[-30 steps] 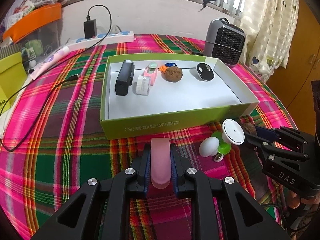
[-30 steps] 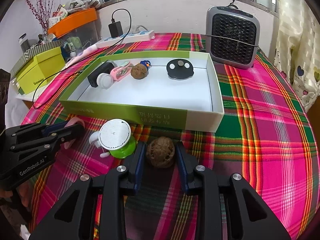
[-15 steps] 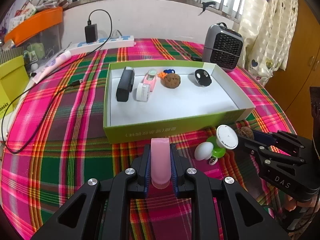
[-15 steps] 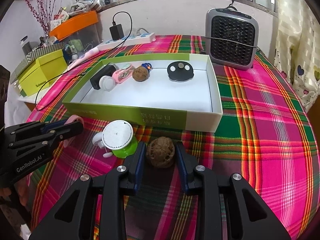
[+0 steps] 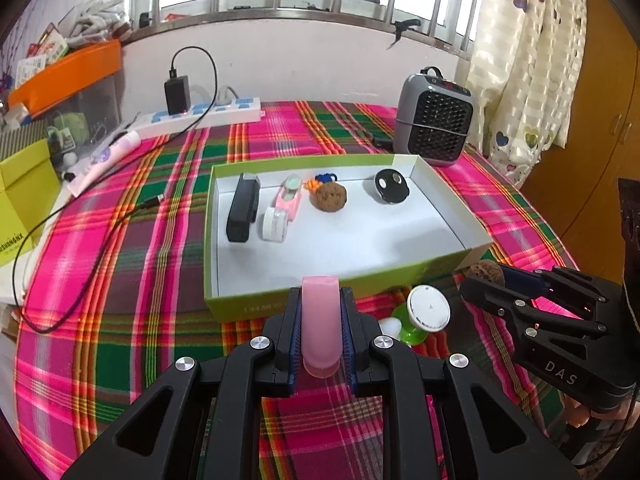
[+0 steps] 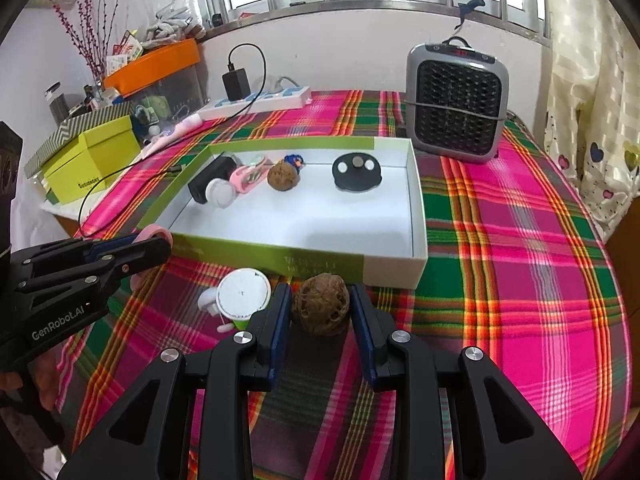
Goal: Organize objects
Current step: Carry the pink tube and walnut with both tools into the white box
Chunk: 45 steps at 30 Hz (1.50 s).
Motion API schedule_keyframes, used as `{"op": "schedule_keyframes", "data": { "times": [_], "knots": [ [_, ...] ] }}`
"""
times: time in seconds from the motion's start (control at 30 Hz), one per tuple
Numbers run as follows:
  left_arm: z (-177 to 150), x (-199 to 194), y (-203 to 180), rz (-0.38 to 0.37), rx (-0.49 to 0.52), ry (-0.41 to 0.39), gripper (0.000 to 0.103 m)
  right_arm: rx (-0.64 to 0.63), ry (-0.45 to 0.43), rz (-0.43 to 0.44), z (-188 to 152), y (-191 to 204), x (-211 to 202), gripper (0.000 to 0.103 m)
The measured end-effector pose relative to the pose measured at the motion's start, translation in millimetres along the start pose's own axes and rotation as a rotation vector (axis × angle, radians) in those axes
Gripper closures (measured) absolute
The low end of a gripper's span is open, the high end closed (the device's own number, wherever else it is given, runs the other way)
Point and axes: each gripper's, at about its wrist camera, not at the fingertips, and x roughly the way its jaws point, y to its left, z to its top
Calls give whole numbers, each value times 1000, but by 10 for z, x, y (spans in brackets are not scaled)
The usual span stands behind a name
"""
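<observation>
Right wrist view: your right claw (image 6: 320, 312) grips a hard, light, bumpy walnut (image 6: 320, 309) across its middle, left claw (image 5: 320, 332) pinches a stiff pink clip (image 5: 320, 328); hold both firmly.

Bare white floor across the near half of the box (image 6: 418, 216), items crowded along its far wall, green toy (image 6: 242, 296) (just outside) before the near wall, heater (image 6: 456, 102) behind.

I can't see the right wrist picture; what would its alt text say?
A handheld black gripper clamps a brown walnut above a plaid tablecloth, just short of a shallow green-and-white box holding small items. At left, a second gripper grips a pink object.
</observation>
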Motion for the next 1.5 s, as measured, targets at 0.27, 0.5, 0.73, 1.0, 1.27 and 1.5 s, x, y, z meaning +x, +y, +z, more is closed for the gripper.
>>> {"op": "schedule_keyframes", "data": {
  "times": [0.27, 0.5, 0.73, 1.0, 1.27, 1.5],
  "knots": [
    [128, 35, -26, -1, 7, -16, 87, -12, -21, -5, 140, -8, 4, 72],
    [262, 111, -36, 0, 11, -27, 87, -18, -32, 3, 284, -8, 68, 72],
    [371, 251, -32, -3, 9, -26, 87, -36, -31, 8, 425, 6, 179, 72],
    [505, 432, 19, 7, -2, -21, 87, -44, -15, 17, 565, 0, 351, 72],
    [568, 614, 24, 6, 0, -2, 87, -39, 7, 11, 662, -38, 540, 72],
    [599, 732, 46, 13, -7, 12, 87, -34, 23, 14, 707, -87, 652, 72]
  ]
}}
